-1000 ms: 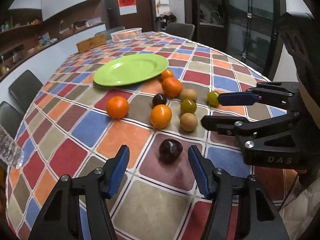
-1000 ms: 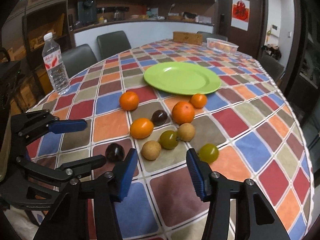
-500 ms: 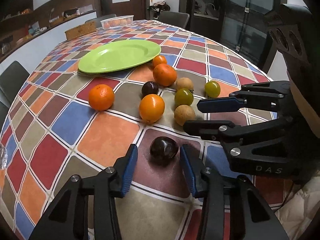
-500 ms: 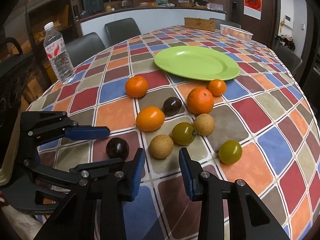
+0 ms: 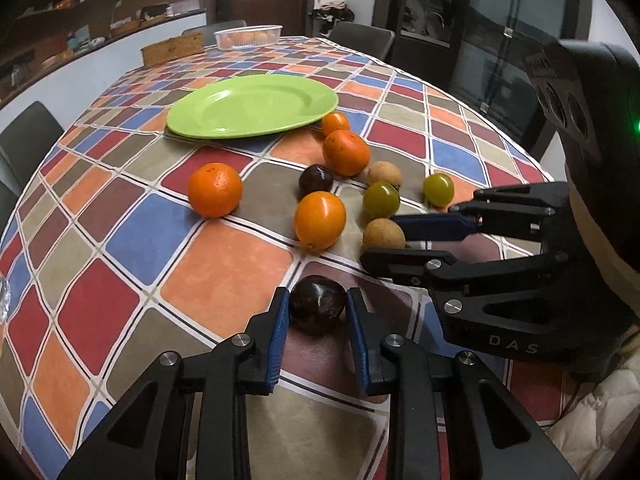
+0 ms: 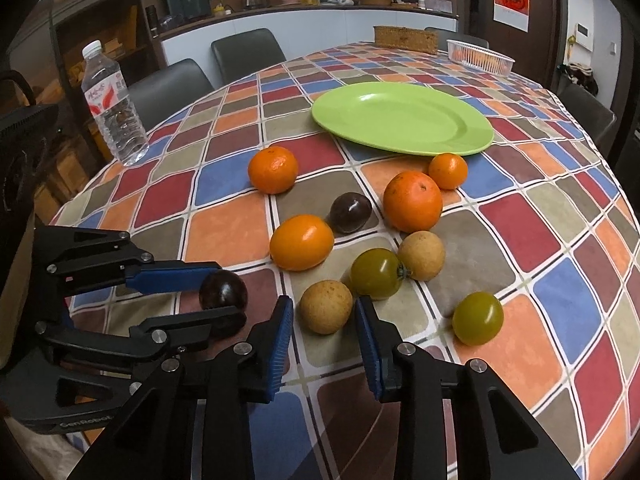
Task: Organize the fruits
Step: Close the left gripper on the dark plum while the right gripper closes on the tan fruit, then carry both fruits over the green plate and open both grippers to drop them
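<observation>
My left gripper (image 5: 316,312) has its blue pads against both sides of a dark purple fruit (image 5: 317,304) that rests on the checked tablecloth; the fruit also shows in the right wrist view (image 6: 223,289). My right gripper (image 6: 323,326) is open around a brown round fruit (image 6: 326,306), with small gaps on both sides. Beyond lie several oranges, such as one (image 5: 215,194) at the left, two green tomatoes (image 6: 377,273) (image 6: 477,317), a second brown fruit (image 6: 421,255) and a second dark fruit (image 6: 350,212). A green plate (image 5: 252,106) sits behind them, empty.
A water bottle (image 6: 114,106) stands at the table's left edge. A white basket (image 6: 480,57) and a wicker box (image 6: 404,38) sit at the far end. Dark chairs (image 6: 248,54) ring the table. The near table edge is just below both grippers.
Both grippers moved forward and down while narrowing. The left one closed onto the dark purple fruit. The right one came around the brown fruit.
</observation>
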`<state>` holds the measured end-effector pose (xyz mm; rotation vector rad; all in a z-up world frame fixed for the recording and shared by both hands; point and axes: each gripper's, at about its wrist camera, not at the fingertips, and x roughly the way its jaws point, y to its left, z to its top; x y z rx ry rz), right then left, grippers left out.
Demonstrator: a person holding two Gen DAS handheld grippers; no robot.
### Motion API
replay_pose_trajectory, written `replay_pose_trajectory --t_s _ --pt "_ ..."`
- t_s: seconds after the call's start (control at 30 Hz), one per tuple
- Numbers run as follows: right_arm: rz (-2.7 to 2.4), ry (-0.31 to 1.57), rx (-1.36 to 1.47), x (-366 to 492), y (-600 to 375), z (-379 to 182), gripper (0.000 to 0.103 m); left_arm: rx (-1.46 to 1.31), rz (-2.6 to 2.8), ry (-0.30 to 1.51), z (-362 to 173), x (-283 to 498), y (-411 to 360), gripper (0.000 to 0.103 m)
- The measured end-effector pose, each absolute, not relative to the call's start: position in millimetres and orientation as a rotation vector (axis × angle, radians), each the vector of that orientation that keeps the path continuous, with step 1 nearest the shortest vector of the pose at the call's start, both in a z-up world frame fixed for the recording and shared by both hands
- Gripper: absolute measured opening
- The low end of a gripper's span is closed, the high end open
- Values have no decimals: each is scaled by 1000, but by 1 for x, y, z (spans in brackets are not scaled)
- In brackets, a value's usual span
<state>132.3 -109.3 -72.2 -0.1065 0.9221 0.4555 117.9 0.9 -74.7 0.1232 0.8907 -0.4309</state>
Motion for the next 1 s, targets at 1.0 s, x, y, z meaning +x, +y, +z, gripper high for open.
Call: replay_pose_trajectory --t_s 1.0 --pt "423 722 -81 134 -122 0 28 65 -306 673 6 135 2 28"
